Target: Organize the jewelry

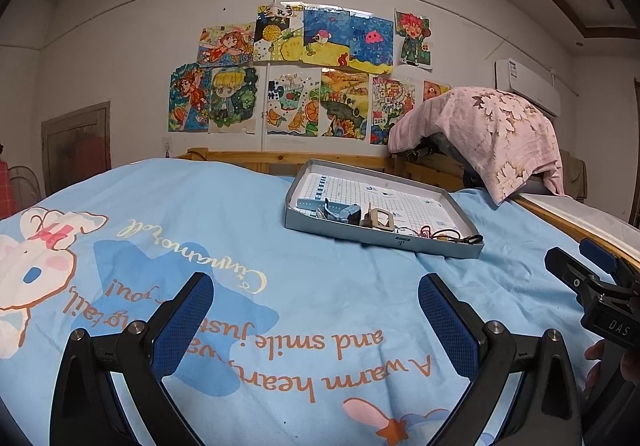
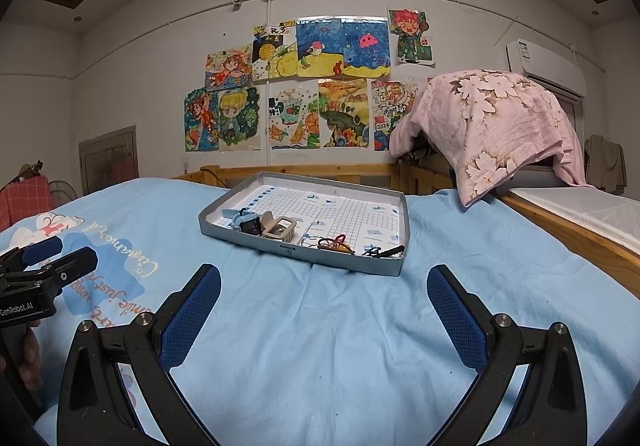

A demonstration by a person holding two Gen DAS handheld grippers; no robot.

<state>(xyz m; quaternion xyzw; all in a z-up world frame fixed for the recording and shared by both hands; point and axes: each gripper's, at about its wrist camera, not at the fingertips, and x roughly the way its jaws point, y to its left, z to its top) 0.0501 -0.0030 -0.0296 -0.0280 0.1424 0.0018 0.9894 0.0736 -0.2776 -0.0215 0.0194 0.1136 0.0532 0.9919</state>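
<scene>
Right wrist view — grey tray (image 2: pixel 304 252) with jewelry pile (image 2: pixel 332 244) sits dead ahead of right gripper (image 2: pixel 324 302), fingers spread wide, empty. Left gripper (image 1: pixel 316 310) also gaping, tray ahead-right — right one's nearer, I'd say.

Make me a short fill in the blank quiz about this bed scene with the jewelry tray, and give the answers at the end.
1. The grey tray rests on a light ____ bedsheet.
2. Both the left gripper and the right gripper are ____, holding nothing.
3. The watches and hair ties lie along the tray's ____ edge, closest to the cameras.
4. A floral cloth of ____ colour is draped over something right of the tray.

Answers: blue; open; near; pink
</scene>
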